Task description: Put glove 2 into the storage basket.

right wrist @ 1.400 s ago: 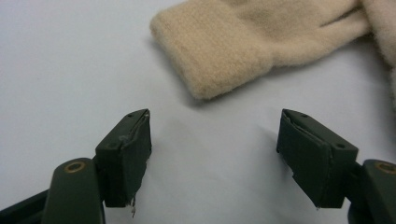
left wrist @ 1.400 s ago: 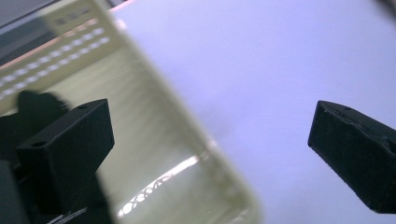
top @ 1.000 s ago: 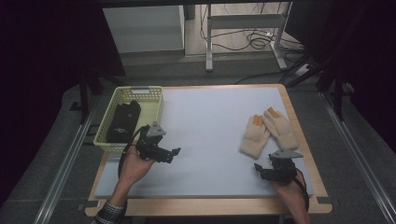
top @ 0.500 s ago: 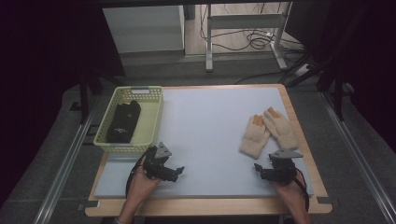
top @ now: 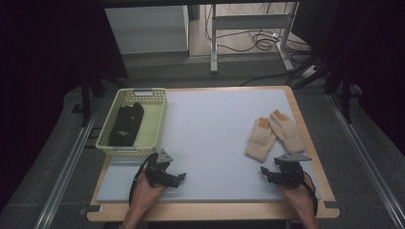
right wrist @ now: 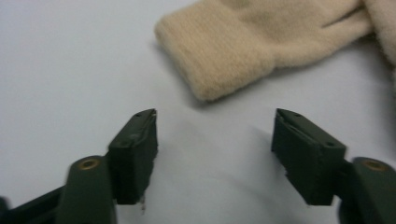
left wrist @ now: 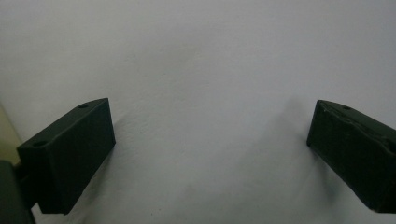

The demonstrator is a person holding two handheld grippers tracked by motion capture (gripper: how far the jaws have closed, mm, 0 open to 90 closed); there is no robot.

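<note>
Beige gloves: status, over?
Both claws open, empty: left claw, right claw just narrowing. Beige gloves flat on mat, untouched. Path clear; black gloves in basket.

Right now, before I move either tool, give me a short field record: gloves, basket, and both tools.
beige gloves: pair lying flat side by side on the grey mat, right side
nearest cuff: just ahead of the right tool, not between its jaws
right tool: open, jaws just been closing, nothing between them
left tool: open over bare mat
basket: yellow-green, left edge of the mat
basket contents: black gloves
</note>
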